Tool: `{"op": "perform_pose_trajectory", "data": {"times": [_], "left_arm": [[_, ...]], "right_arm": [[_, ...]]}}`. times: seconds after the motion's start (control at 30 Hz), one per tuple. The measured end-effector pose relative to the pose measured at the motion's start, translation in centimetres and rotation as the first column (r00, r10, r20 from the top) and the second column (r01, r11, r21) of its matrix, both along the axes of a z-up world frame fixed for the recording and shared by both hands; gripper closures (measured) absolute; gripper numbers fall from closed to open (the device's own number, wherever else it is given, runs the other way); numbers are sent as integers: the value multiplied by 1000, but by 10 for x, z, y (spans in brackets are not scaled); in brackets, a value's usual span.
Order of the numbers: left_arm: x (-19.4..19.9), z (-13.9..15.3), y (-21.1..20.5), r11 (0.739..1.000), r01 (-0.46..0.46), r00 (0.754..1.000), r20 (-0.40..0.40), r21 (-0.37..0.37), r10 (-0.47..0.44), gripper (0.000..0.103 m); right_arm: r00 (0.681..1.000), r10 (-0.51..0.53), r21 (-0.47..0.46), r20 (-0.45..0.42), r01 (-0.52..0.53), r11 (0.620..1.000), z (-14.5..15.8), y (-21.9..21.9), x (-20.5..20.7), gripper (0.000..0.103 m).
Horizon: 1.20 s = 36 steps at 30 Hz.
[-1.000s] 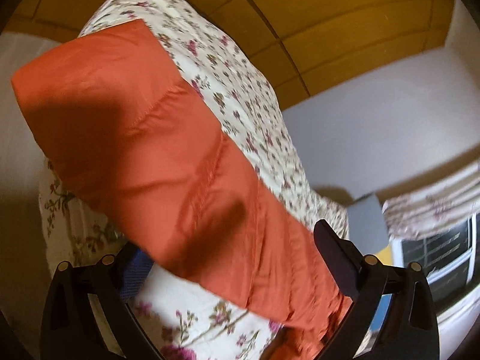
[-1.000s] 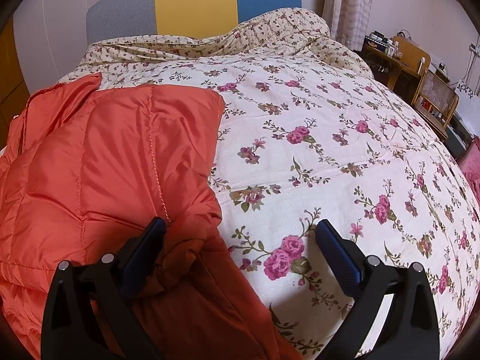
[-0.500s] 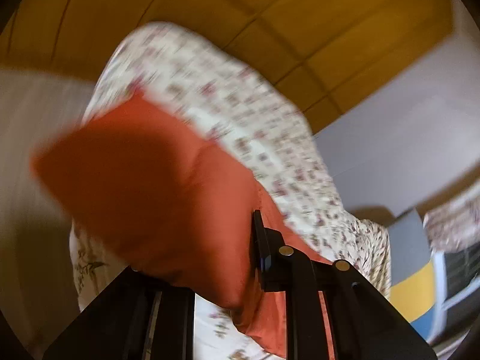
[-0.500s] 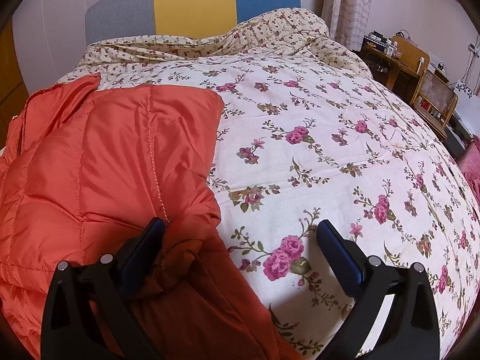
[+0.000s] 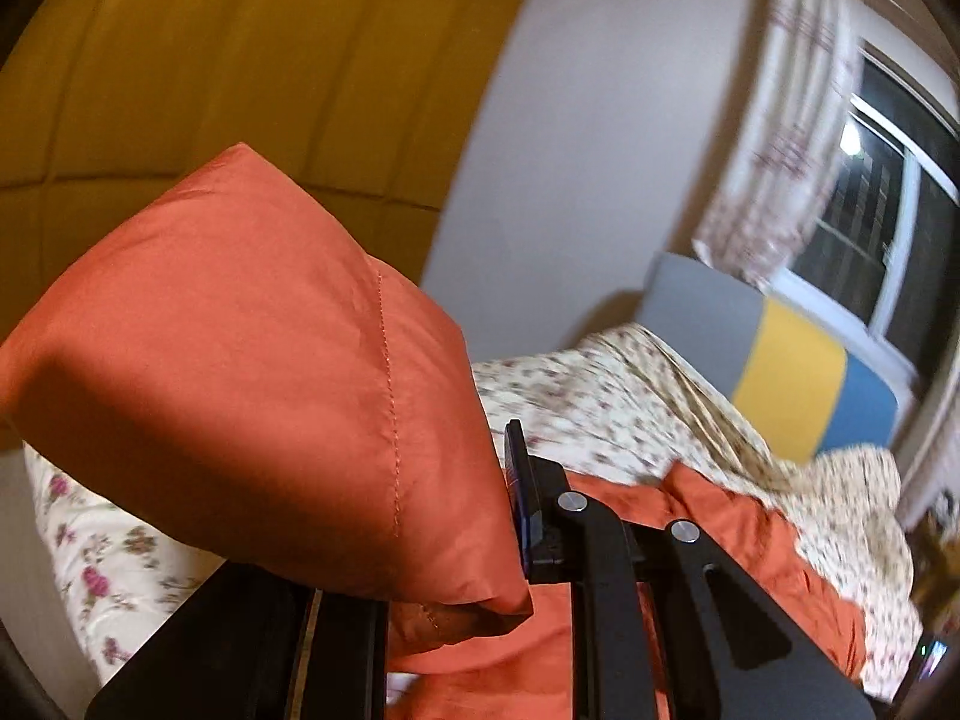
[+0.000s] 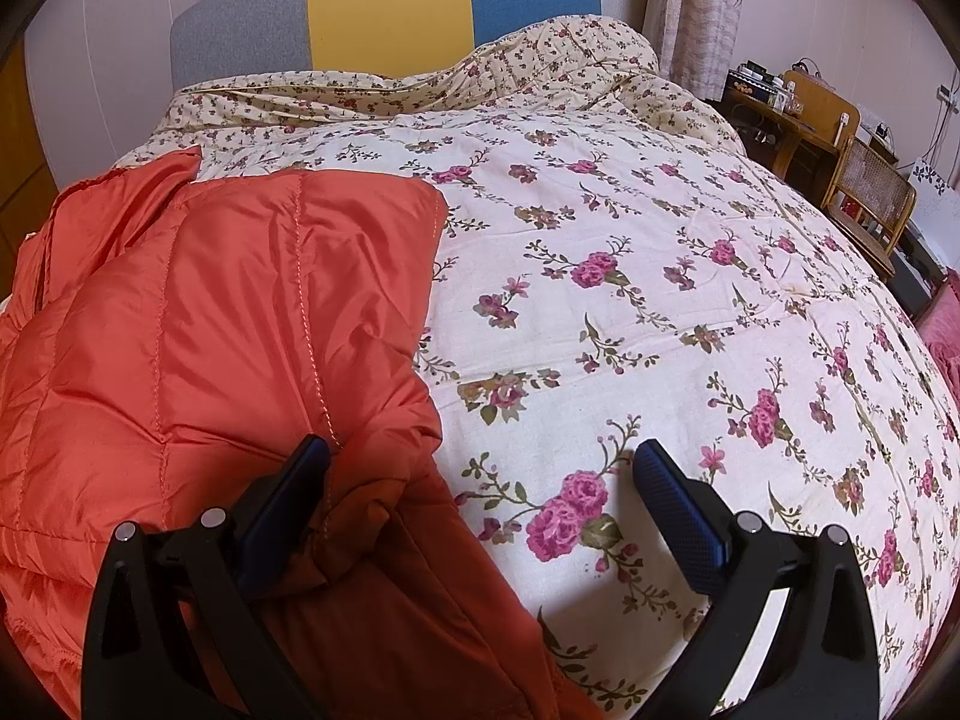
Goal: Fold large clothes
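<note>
Since a second ago your left gripper (image 5: pixel 510 540) has clamped shut on a corner of the orange jacket (image 5: pixel 258 372) and lifted it clear of the bed (image 5: pixel 630 396), so that the wardrobe (image 5: pixel 240 60) and window (image 5: pixel 888 228) now sit behind the raised cloth. Your right gripper (image 6: pixel 480 480) has not moved: its fingers stand wide apart and grip nothing, the left one resting on the jacket's right edge, the right one over the flowered quilt (image 6: pixel 660 300). The jacket's bulk lies along the bed's left side, below the headboard (image 6: pixel 384 6).

An orange quilted jacket (image 6: pixel 228 324) lies on a cream bedspread with pink roses (image 6: pixel 630 300); the far headboard (image 6: pixel 384 6) is grey, yellow and blue.
</note>
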<state>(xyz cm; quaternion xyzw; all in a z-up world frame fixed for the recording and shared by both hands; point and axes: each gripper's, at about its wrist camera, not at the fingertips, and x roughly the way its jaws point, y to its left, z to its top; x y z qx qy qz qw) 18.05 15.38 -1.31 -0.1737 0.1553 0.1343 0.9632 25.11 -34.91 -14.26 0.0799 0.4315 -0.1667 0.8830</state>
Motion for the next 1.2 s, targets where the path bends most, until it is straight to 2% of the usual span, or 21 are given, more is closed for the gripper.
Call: {"op": "perform_pose_trajectory", "data": {"times": [0.17,0.3,0.47,0.67,0.87,1.2], "left_arm": [[16,4,-47,996,76,997,-24,56,-75,86],[26,0,-85,979,150,988,-47,137,-144,86],[39,-10,-126,943,243,969,-108,226,-224,86],[57,-27,-181,873,345,935,-210,344,-287,86],[67,-42,-225,824,411,908,-257,391,-331,86],[68,-64,-274,759,536,840,-320,370,-438,86]], "right_arm": [[1000,-1,4,1,1,1000,0,0,0,3],[1000,-2,6,1,2,1000,0,-1,0,3],[1000,-2,13,2,2,1000,-1,-1,0,3],[1000,-2,13,2,2,1000,-1,-1,0,3],[1000,-3,17,2,3,1000,-1,-1,0,3],[1000,-3,29,4,3,1000,-1,-2,1,3]]}}
